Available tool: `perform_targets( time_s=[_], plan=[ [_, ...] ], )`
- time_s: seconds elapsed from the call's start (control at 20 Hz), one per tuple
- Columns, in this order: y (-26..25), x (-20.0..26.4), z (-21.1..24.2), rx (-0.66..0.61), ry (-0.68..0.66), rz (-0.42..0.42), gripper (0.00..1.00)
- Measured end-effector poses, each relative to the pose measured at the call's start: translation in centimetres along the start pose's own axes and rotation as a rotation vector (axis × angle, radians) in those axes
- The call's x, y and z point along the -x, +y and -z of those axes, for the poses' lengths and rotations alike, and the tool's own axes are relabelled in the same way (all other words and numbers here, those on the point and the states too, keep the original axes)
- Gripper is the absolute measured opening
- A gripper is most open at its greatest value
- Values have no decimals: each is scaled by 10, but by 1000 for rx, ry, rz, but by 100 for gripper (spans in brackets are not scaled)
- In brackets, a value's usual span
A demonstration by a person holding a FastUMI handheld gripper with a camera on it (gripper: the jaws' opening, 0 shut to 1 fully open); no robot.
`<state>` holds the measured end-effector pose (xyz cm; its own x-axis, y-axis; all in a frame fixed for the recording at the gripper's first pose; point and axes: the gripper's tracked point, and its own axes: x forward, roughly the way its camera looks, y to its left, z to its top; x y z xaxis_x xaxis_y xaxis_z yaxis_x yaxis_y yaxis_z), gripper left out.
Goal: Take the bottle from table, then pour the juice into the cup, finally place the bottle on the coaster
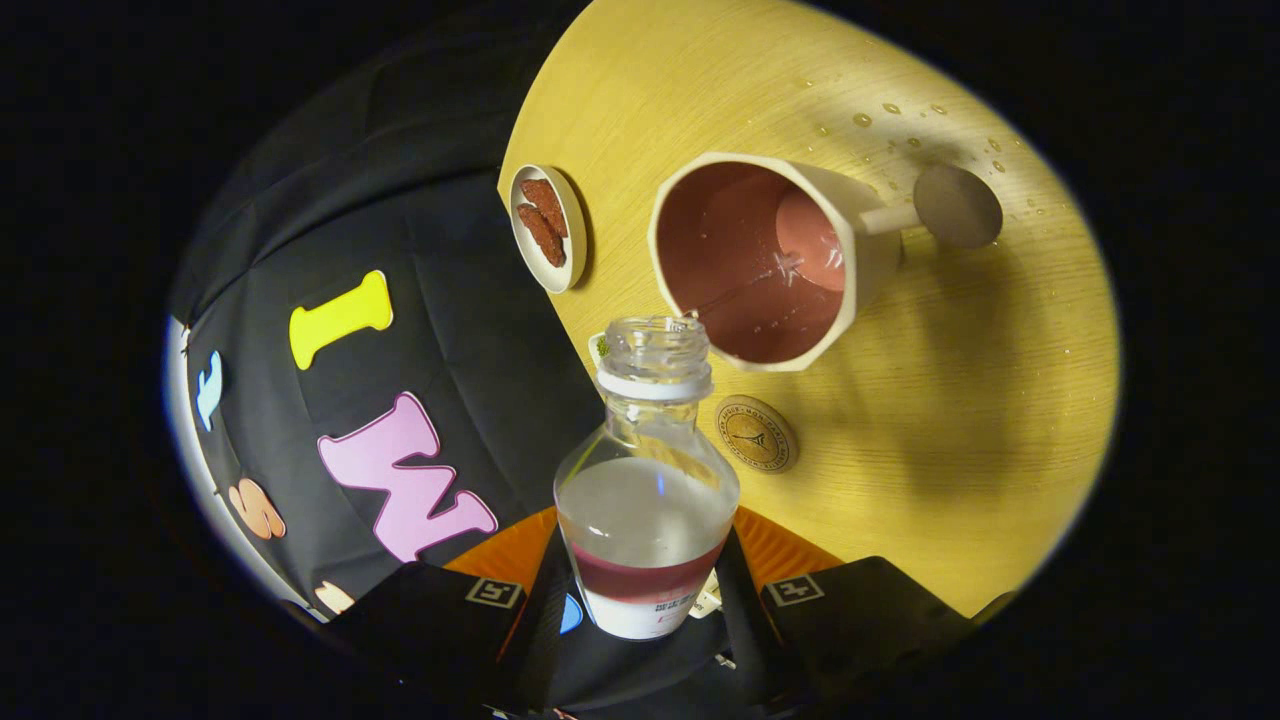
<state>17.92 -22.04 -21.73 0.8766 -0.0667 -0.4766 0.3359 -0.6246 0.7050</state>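
Observation:
My gripper (645,590) is shut on a clear glass bottle (645,500) with a white and red label, held between the two fingers. The bottle is uncapped and holds clear liquid; it is tilted, its open mouth (655,345) close to the rim of the cup. The cream cup (760,265) with a pink inside stands on the yellow wooden table (980,400) just beyond the bottle mouth, with a little liquid glinting in it. A round cork coaster (757,434) lies on the table beside the bottle neck, nearer than the cup.
A small white dish (547,228) with two red-brown pieces sits near the table's edge beyond the bottle. A round grey lid-like disc (957,206) lies past the cup's handle. Water drops (900,125) dot the far table.

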Motion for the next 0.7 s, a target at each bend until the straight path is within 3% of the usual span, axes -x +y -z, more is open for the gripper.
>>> perform_targets(
  time_s=[0.7],
  plan=[
    [0, 2, -1, -136, -4, 1, 73]
  ],
)
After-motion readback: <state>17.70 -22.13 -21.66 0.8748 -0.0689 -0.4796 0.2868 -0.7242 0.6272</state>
